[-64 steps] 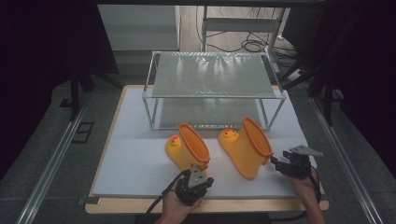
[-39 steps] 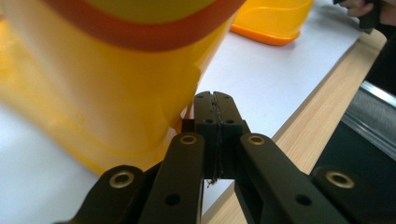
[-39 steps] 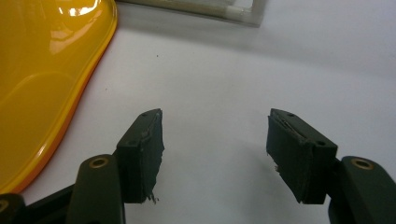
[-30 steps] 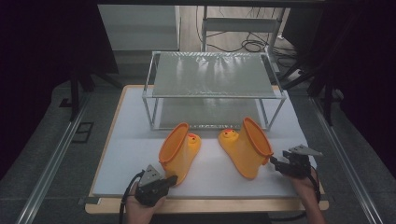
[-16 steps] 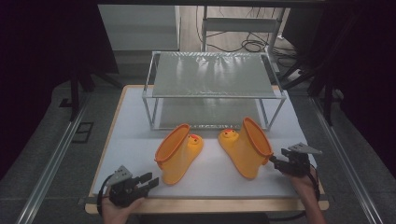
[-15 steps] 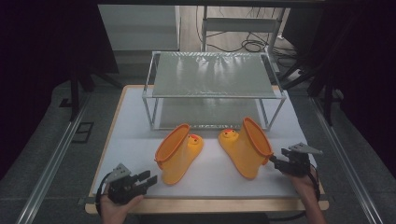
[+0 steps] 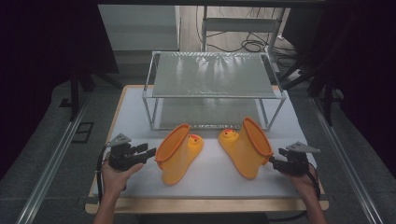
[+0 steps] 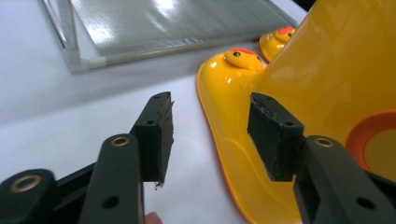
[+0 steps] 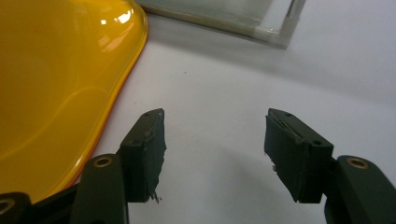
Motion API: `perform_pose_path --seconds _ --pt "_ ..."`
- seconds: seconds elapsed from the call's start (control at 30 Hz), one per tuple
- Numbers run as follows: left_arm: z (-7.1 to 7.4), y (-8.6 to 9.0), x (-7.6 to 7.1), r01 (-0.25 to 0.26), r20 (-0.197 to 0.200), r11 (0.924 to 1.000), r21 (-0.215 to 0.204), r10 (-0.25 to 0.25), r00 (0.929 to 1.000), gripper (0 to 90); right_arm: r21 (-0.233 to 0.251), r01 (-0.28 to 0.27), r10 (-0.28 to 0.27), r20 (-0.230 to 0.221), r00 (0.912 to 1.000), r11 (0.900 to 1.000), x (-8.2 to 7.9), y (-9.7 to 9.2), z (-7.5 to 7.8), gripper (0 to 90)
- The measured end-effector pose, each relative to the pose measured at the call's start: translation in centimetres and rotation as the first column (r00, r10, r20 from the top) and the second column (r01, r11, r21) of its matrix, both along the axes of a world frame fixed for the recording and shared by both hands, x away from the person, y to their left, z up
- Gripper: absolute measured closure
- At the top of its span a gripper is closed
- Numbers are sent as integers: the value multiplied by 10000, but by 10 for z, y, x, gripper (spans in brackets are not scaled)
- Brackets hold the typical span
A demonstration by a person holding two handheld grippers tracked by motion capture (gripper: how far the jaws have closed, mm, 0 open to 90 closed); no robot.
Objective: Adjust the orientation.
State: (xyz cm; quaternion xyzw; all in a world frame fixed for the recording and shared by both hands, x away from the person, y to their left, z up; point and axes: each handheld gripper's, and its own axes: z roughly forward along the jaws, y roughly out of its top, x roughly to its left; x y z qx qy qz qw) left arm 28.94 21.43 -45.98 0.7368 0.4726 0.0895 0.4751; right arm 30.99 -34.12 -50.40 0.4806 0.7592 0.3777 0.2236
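Observation:
Two yellow rubber boots with orange rims and duck faces on the toes rest on the white table top [image 7: 210,170], toes toward the rack. My left gripper [image 7: 150,152] hovers just left of the left boot [image 7: 177,156], apart from it. Its jaws have just been opening. In the left gripper view the gripper [image 8: 210,116] stands open with nothing pressed between its pads, the boot [image 8: 299,88] beyond and to the right. My right gripper [image 7: 274,161] sits close beside the right boot [image 7: 245,149]. It is open [image 9: 215,121] over bare table, the boot [image 9: 51,79] at its left.
A two-level metal-framed rack [image 7: 212,74] with grey shelves stands at the back of the table, just behind the boots. Its frame corner [image 8: 70,46] lies ahead of the left gripper. The surroundings are dark, with cables on the floor behind.
The left gripper has drawn away from the left boot's rim, first leftward along the front edge, then farther up the table, and its jaws have opened. The right gripper and right boot stayed put.

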Motion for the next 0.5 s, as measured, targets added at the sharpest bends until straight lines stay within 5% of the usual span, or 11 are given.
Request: perform_pose_path --seconds 0.5 --pt "-4 0 -2 -92 -10 10000 36 92 10000 472 -174 -57 57 15 10000 9998 -2 -6 1 401"
